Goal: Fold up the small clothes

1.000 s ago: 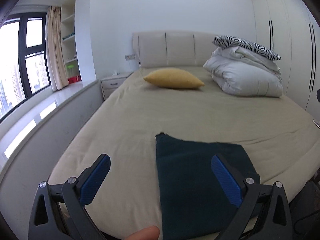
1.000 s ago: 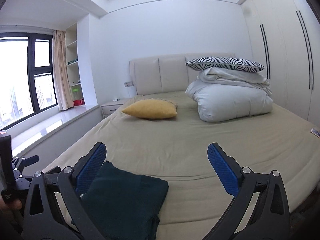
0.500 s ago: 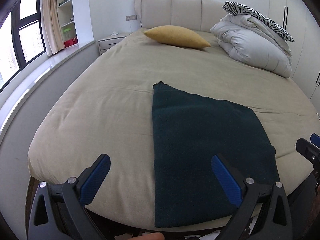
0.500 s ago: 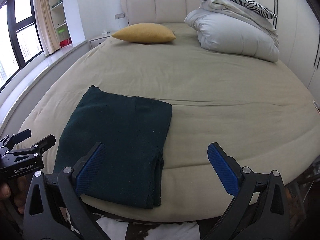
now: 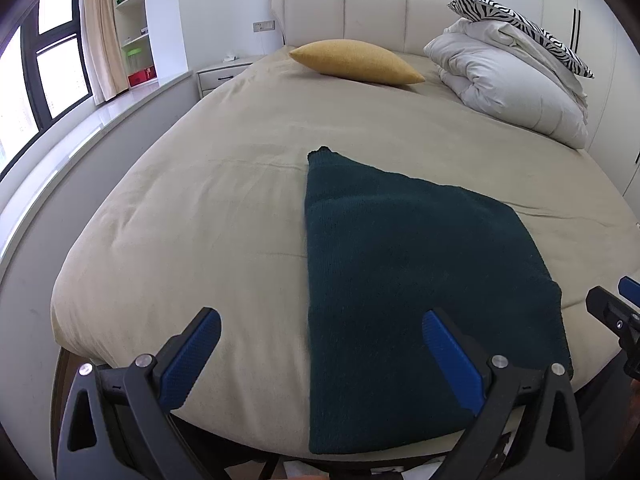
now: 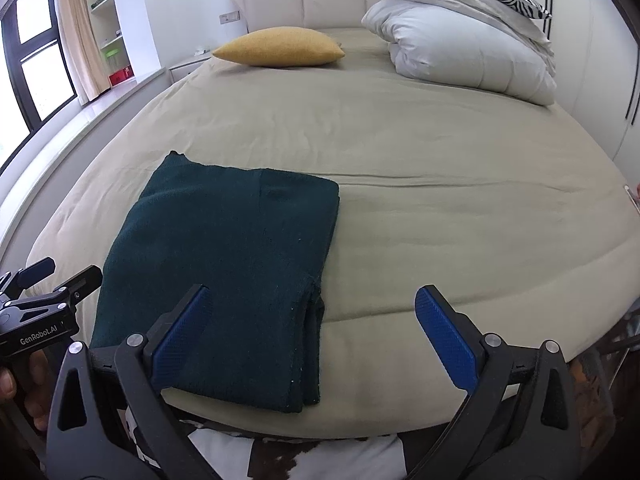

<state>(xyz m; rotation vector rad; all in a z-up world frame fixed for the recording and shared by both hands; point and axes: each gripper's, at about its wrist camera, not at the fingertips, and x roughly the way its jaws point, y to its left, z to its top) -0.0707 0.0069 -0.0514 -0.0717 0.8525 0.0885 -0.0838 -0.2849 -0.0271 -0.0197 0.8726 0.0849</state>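
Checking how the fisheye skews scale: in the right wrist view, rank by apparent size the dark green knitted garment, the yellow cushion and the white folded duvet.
1. Dark green knitted garment, largest, though nearest the camera.
2. White folded duvet.
3. Yellow cushion, smallest.

"GenRobot.AI" stands in white letters on the black body of the left gripper [image 6: 46,280] (seen at the right wrist view's left edge); nothing else is legible.

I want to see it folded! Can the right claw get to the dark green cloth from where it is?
Probably yes. The right claw is open and empty, and the dark green cloth lies flat at the near edge of the bed just ahead of it. Nothing lies between them.
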